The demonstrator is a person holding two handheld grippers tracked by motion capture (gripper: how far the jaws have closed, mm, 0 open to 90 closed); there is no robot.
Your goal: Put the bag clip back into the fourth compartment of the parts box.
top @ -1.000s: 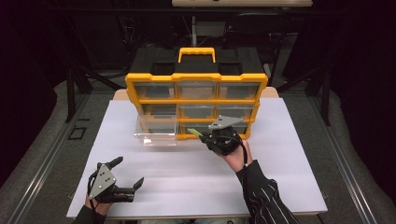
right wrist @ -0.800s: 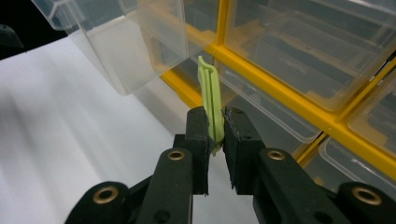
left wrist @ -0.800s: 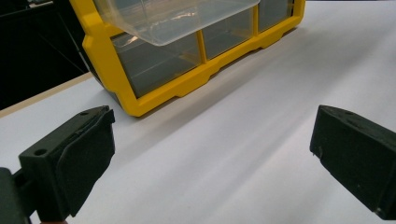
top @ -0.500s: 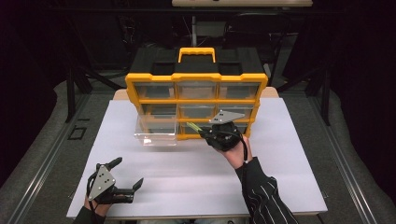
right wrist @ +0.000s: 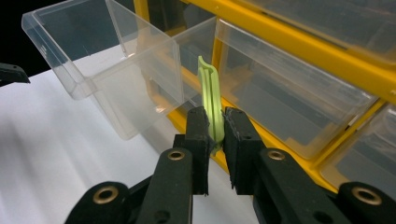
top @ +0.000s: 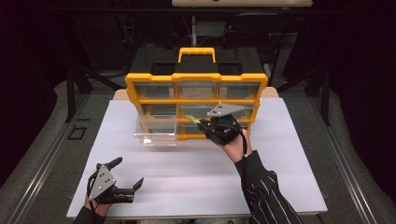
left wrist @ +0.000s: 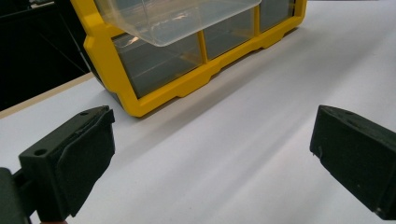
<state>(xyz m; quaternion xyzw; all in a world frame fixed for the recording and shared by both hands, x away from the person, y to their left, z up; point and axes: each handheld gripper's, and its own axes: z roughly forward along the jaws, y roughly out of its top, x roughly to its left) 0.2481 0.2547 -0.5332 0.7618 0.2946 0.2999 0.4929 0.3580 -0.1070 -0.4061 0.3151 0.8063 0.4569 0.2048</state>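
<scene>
Pointing perhaps drawerward point(right wrist: 100, 70), green strip point(right wrist: 211, 100) lengthwise between jaws.

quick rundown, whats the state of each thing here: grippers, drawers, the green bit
right gripper: shut on the green strip, held up in front of the organizer
green strip: clamped between the jaws, sticking out beyond them
left gripper: open, empty, low over the table
clear drawer: pulled out, looks empty
yellow organizer: upright on the white table, other drawers pushed in

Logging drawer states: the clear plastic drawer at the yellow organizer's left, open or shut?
Open. The clear plastic drawer juts forward from the yellow organizer cabinet over the white table; looks empty.
</scene>
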